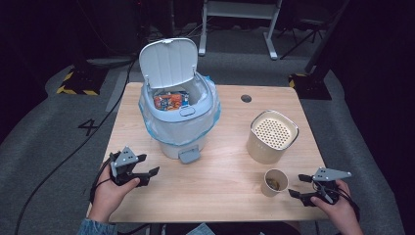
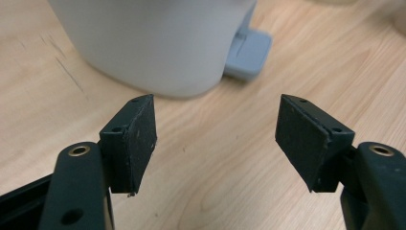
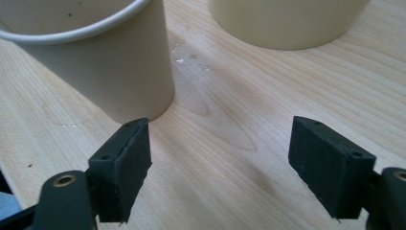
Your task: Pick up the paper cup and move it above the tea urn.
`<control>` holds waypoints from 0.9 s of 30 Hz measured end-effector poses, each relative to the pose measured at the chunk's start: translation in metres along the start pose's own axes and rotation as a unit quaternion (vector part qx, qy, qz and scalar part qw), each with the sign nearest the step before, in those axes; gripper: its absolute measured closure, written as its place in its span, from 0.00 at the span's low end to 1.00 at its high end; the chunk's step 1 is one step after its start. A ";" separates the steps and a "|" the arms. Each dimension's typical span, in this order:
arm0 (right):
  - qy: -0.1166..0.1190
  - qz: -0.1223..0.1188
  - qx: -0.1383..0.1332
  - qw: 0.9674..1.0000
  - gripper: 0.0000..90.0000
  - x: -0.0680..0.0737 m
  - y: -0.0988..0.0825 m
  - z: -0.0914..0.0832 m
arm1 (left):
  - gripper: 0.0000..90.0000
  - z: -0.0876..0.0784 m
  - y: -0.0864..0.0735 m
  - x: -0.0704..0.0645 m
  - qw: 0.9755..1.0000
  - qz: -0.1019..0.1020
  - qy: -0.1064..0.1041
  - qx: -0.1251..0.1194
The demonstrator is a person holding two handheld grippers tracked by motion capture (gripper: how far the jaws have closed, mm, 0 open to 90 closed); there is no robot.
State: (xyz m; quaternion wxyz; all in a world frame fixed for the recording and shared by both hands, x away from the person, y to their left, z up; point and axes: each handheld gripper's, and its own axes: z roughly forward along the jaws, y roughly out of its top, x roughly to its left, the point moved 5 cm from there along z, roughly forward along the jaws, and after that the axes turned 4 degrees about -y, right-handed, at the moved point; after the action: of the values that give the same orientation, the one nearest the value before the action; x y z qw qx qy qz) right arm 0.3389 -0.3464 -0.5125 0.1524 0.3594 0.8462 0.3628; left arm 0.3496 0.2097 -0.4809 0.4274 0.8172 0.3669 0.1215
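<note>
Paper cup point(image 1: 275, 182) stands just left of the right tool point(image 1: 299, 185), whose jaws gape wide and empty. Left tool point(image 1: 148, 164) is wide too, near the bin point(image 1: 178, 110). A careless nudge could tip the cup, spilling onto the worktop point(image 1: 225, 186).

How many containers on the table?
3: the open-lidded bin at back left, the perforated-top canister at right, the paper cup in front of it. None look hidden.

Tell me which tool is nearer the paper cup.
Right. The right tool sits just right of the paper cup, jaws open. The left tool lies far across the table, near the pedal bin.
</note>
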 end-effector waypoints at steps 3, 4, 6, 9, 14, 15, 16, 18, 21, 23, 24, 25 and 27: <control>0.006 -0.003 0.000 1.000 0.25 0.003 0.000 -0.001 | 0.35 0.009 -0.008 0.003 1.000 -0.002 0.008 0.018; 0.008 -0.004 -0.001 1.000 0.25 0.004 0.000 -0.002 | 0.35 0.011 -0.011 0.004 1.000 -0.003 0.008 0.024; 0.013 -0.003 -0.003 1.000 0.24 0.006 0.000 -0.002 | 0.34 0.016 -0.015 0.005 0.999 -0.007 0.009 0.033; 0.019 0.001 0.000 1.000 0.24 0.010 0.000 -0.002 | 0.35 0.023 -0.021 0.007 0.999 -0.013 0.015 0.048; 0.030 -0.009 -0.006 0.999 0.23 0.018 0.000 0.000 | 0.35 0.032 -0.029 0.012 0.997 -0.021 0.026 0.063; 0.031 -0.013 -0.011 0.999 0.23 0.021 0.001 0.001 | 0.34 0.034 -0.030 0.013 0.997 -0.018 0.031 0.065; 0.031 -0.013 -0.011 0.999 0.23 0.021 0.001 0.001 | 0.34 0.035 -0.032 0.013 0.997 -0.015 0.033 0.072; 0.035 -0.015 -0.018 0.999 0.23 0.024 0.004 0.002 | 0.34 0.038 -0.034 0.013 0.996 -0.011 0.040 0.080; 0.039 -0.020 -0.027 0.999 0.23 0.028 0.007 0.005 | 0.32 0.042 -0.037 0.013 0.996 -0.005 0.040 0.075; 0.044 -0.028 -0.030 0.998 0.23 0.032 0.008 0.006 | 0.31 0.043 -0.037 0.013 0.996 -0.005 0.040 0.074; 0.044 -0.032 -0.033 0.998 0.23 0.034 0.009 0.007 | 0.31 0.043 -0.038 0.013 0.997 -0.004 0.040 0.071; 0.045 -0.036 -0.037 0.998 0.23 0.035 0.010 0.007 | 0.30 0.044 -0.038 0.014 0.997 0.003 0.040 0.066; 0.046 -0.039 -0.046 0.997 0.23 0.039 0.012 0.009 | 0.30 0.044 -0.038 0.014 0.997 0.002 0.040 0.065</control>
State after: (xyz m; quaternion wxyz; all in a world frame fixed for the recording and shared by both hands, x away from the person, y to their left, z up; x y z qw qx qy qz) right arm 0.3224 -0.3087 -0.5099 0.1434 0.3016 0.8479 0.4118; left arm 0.3628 0.2069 -0.5391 0.3578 0.8387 0.3890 0.1310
